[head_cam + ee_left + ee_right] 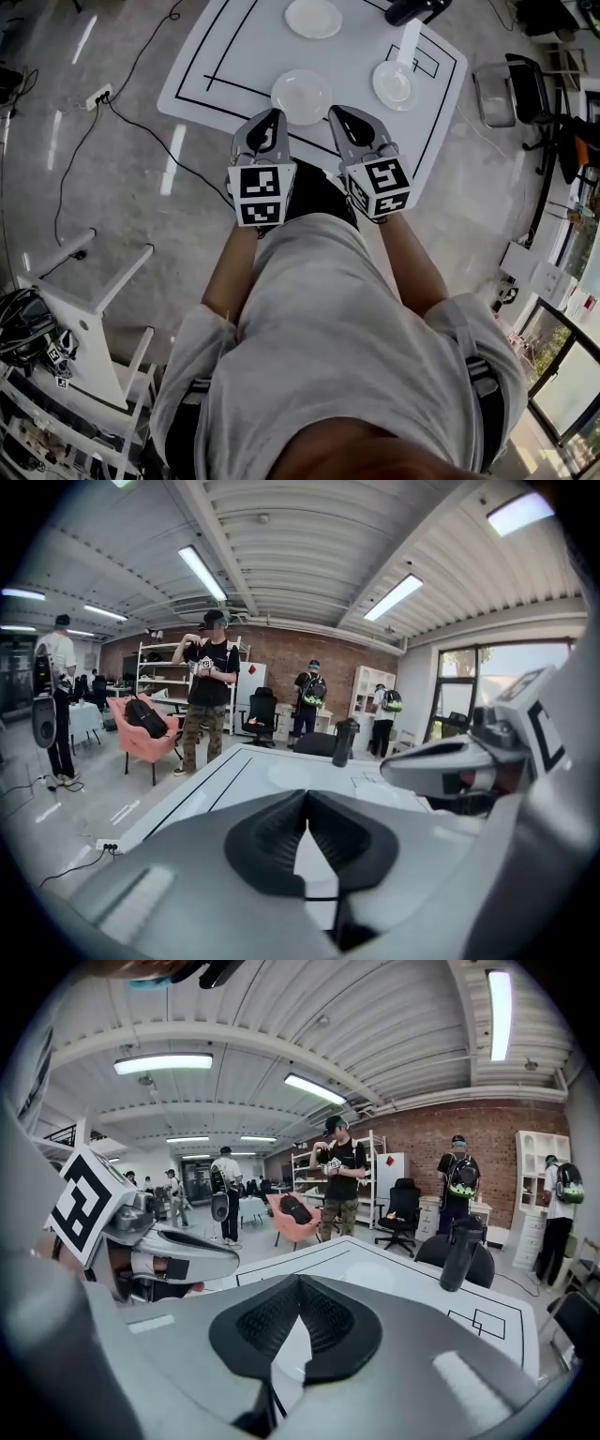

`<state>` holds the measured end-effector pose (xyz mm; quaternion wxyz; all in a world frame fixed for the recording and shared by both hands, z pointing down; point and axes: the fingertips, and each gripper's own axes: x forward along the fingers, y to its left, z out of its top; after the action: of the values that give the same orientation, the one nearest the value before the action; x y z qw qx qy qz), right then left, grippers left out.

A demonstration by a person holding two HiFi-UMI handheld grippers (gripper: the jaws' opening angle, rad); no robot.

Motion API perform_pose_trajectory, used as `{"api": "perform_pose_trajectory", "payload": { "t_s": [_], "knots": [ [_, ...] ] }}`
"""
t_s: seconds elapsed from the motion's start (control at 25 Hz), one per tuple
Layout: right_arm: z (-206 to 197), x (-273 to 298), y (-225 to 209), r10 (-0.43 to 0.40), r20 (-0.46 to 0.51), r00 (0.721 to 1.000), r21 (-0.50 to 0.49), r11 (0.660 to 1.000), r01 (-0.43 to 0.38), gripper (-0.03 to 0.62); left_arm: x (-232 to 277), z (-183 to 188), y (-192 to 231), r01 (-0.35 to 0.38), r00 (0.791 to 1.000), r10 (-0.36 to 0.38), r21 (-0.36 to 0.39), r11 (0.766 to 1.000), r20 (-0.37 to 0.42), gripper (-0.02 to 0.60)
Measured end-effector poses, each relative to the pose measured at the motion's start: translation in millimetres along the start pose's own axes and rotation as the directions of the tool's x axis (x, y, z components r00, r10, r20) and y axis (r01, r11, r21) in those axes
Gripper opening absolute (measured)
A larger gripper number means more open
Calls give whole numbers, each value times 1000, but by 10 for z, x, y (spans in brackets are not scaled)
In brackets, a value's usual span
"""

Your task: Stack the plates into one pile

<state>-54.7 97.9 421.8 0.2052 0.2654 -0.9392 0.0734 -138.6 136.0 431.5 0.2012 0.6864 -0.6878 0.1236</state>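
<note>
I hold my left gripper point(273, 114) and my right gripper point(337, 112) side by side in front of me, both aimed forward and a little downward at the white table point(216, 56). Both are clenched. In the left gripper view the dark pads of the left gripper point(307, 794) meet at their tips with nothing between them. In the right gripper view the right gripper point(299, 1281) is pressed together the same way, also empty.

Three white plates sit on the table, apart from one another and unstacked. The near plate point(301, 97) lies just ahead of my two gripper tips, roughly between them. In the head view the left tip reaches its near rim, but I cannot tell whether it touches. The right-hand plate point(393, 84) sits near it, off to the right and beyond my right gripper. The far plate point(313, 18) is well apart from both, towards the table's far edge.

Each plate lies flat with its face up. Being round, none has a long axis or points any one way.

A dark flask point(460, 1252) stands upright at the table's far right.
</note>
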Motion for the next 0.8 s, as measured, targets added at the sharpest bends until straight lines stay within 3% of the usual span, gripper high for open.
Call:
{"api": "perform_pose_trajectory", "payload": {
  "t_s": [0.4,0.8],
  "knots": [
    [-245,479,-353,49,-95,994,25,999,-47,2,616,-157,94,-18,992,14,-32,999,-125,2],
    [-730,785,-664,67,-208,976,89,995,-50,5,1121,-609,132,-48,951,32,-44,998,-308,3]
  ]
}}
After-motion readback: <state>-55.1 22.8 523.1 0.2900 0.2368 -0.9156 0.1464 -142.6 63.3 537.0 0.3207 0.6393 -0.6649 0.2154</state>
